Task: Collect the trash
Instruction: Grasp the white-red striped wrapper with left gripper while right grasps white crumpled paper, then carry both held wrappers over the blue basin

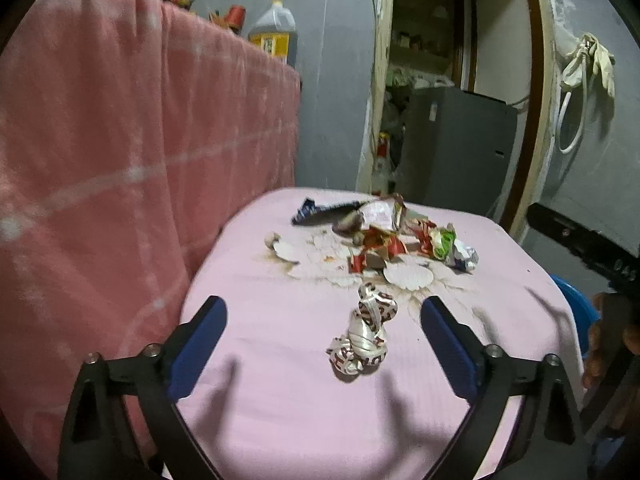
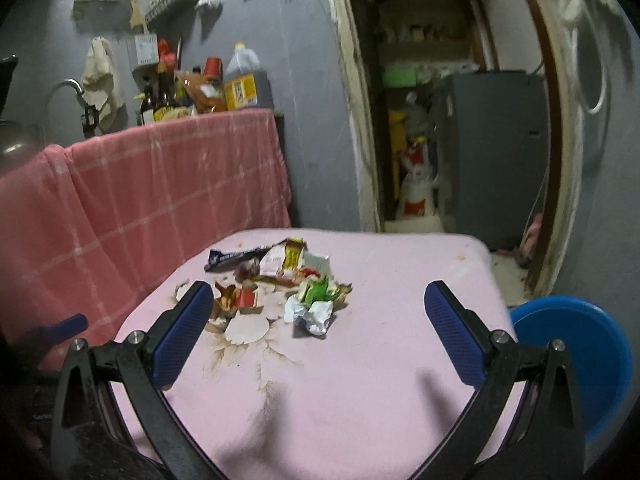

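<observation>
Both of my tongs are spread wide and grip nothing. From the left wrist, my left gripper (image 1: 324, 322) hangs above the pink cloth-covered table (image 1: 280, 400), its blue-padded fingers (image 1: 198, 354) on either side of a crumpled white wrapper with brown lettering (image 1: 366, 332). That wrapper lies alone on the near part of the cloth, its long axis running from near me toward the far pile, slightly tilted right; the letters are too warped to read. Beyond it sits the heap of torn red, green and white packaging scraps (image 1: 394, 236), with a dark blue flat packet (image 1: 320, 210) at the heap's far left, lying crosswise. A yellow-labelled plastic jug (image 1: 274, 30) stands behind the hanging pink checked towel (image 1: 120, 140); its label is unreadable.

From the right wrist, my right gripper (image 2: 318, 332) is released above the same table (image 2: 380, 360). The scrap heap (image 2: 280, 284) lies ahead toward the left finger, a crumpled white paper ball (image 2: 314, 316) at its near edge. The blue packet (image 2: 236, 258) points left-right, its print blurred. A round blue plastic basin (image 2: 580, 360) sits just beside the table's right edge.
</observation>
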`<move>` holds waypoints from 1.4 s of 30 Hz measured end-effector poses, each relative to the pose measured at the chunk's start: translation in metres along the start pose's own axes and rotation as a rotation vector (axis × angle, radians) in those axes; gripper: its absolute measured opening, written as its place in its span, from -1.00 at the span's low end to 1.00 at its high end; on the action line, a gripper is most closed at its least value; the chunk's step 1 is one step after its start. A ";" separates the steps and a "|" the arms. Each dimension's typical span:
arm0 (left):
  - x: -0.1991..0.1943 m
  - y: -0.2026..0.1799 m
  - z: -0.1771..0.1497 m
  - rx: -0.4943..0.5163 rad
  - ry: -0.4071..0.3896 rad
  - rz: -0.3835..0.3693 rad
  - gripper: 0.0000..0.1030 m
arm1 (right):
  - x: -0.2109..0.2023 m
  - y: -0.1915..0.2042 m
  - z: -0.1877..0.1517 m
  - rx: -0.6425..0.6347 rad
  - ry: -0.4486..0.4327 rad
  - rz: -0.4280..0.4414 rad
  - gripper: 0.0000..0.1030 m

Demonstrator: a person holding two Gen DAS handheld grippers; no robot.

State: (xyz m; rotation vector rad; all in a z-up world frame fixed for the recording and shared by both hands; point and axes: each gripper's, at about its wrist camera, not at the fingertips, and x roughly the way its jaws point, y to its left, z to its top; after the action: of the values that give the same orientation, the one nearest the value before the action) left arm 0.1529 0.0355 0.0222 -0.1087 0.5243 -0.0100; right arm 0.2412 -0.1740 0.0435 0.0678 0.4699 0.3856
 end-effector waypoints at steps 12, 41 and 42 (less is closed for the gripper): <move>0.037 -0.007 -0.003 0.003 0.233 -0.144 -0.53 | 0.055 -0.010 -0.009 0.022 0.225 0.053 0.61; 0.049 -0.012 0.003 0.013 0.319 -0.203 -0.65 | 0.093 -0.012 -0.017 0.059 0.353 0.164 -0.47; 0.048 -0.013 0.002 0.015 0.322 -0.204 -0.65 | 0.090 -0.013 -0.017 0.062 0.349 0.170 -0.47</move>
State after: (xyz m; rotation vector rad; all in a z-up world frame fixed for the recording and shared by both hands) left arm 0.1962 0.0211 0.0013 -0.1468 0.8327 -0.2332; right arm 0.3113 -0.1526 -0.0125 0.1015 0.8240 0.5536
